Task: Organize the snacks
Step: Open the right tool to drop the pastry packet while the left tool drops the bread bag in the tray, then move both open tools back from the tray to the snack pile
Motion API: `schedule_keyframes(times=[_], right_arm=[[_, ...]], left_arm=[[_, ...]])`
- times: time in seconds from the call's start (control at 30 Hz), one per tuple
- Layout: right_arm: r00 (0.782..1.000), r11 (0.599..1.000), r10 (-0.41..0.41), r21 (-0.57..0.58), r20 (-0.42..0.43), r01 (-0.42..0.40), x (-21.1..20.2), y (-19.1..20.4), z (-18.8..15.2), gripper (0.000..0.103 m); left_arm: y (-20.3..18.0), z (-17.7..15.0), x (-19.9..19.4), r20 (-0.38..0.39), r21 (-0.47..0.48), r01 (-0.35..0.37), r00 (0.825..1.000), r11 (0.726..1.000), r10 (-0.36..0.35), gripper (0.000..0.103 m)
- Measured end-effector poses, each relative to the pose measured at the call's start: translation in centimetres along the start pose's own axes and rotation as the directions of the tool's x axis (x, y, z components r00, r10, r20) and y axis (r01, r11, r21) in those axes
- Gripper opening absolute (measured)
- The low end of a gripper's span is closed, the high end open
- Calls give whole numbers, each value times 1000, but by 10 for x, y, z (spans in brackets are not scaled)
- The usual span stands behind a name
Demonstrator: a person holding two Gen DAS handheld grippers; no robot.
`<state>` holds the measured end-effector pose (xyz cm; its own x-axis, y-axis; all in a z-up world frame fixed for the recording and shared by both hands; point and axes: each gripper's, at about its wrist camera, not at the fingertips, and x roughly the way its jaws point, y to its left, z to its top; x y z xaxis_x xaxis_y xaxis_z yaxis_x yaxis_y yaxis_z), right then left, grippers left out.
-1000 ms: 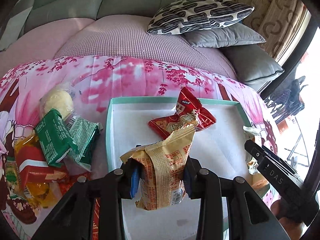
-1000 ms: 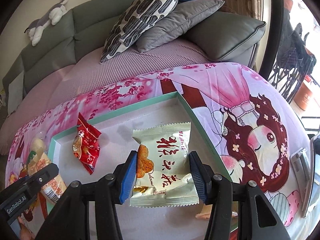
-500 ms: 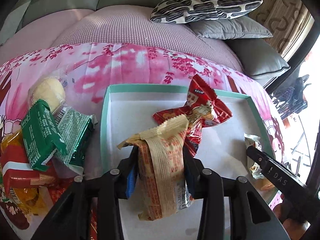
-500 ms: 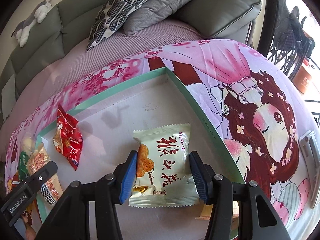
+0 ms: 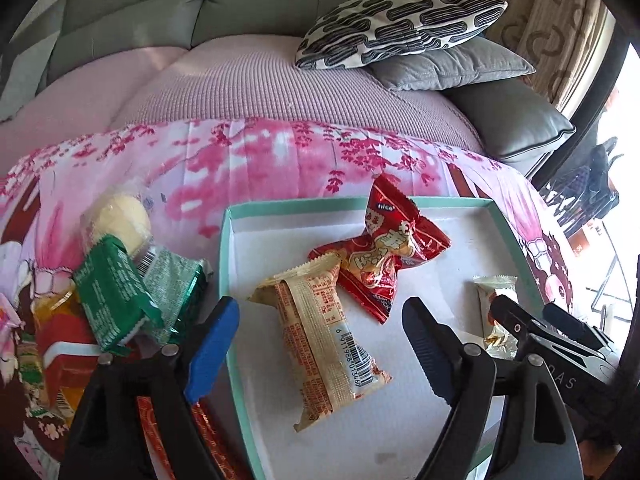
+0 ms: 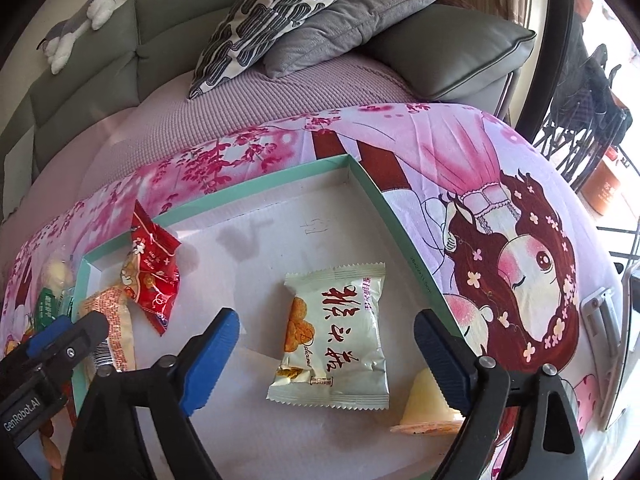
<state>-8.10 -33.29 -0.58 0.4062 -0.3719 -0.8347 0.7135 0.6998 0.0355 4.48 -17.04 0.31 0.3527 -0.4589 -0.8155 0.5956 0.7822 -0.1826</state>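
Observation:
A teal-rimmed white tray lies on a pink printed cloth. My left gripper hangs over the tray's left part with its jaws opening. A beige snack pack lies flat on the tray floor between them, untouched by the pads. Just beyond it rests a red snack pack. My right gripper is over the tray's right part, jaws opening too. A white pack with red characters lies loose between its fingers.
Left of the tray is a pile of loose snacks: green packs, a wrapped yellow bun, red and yellow packs. A jelly cup sits at the tray's near right. A grey sofa with cushions lies behind.
Both grippers have spread their jaws. The beige pack dropped from the left jaws and lies flat in the tray. The white pack is freed from the right jaws and rests on the tray floor.

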Motion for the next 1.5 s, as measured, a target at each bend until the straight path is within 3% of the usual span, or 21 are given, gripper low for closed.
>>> schedule_keyframes(times=[0.1,0.27,0.43,0.57,0.8,0.9,1.07,1.2,1.37,1.5], right_arm=[[1000,1000,-12,-12,18,12,-6,1,1,103],[999,1000,-10,-20,44,11,-16,2,2,103],[999,1000,0,-30,55,1,-24,8,2,103],[998,998,35,-62,54,-32,-28,23,0,103],[994,986,107,-128,16,-104,-30,59,-9,103],[991,978,137,-159,1,-136,-33,76,-14,103],[984,964,175,-203,-19,-175,-37,99,-22,103],[976,947,213,-234,-46,-218,-40,117,-29,103],[967,920,249,-296,-62,-256,-46,145,-41,103],[955,891,283,-346,-86,-295,-51,171,-53,103]], left_arm=[[-1,3,-10,50,15,-35,998,999,34,96],[2,6,-28,125,26,-87,989,996,83,97],[5,7,-40,138,28,-124,983,992,119,97],[15,6,-52,147,-15,-117,982,993,118,97],[52,3,-70,136,-110,-168,974,980,182,97],[78,0,-75,91,-178,-227,965,958,245,97],[132,-13,-82,-43,-303,-384,920,872,390,97],[173,-28,-96,-94,-401,-395,915,827,392,97],[197,-38,-112,-90,-426,-456,881,781,465,97],[208,-41,-113,-93,-432,-459,879,776,468,97]])
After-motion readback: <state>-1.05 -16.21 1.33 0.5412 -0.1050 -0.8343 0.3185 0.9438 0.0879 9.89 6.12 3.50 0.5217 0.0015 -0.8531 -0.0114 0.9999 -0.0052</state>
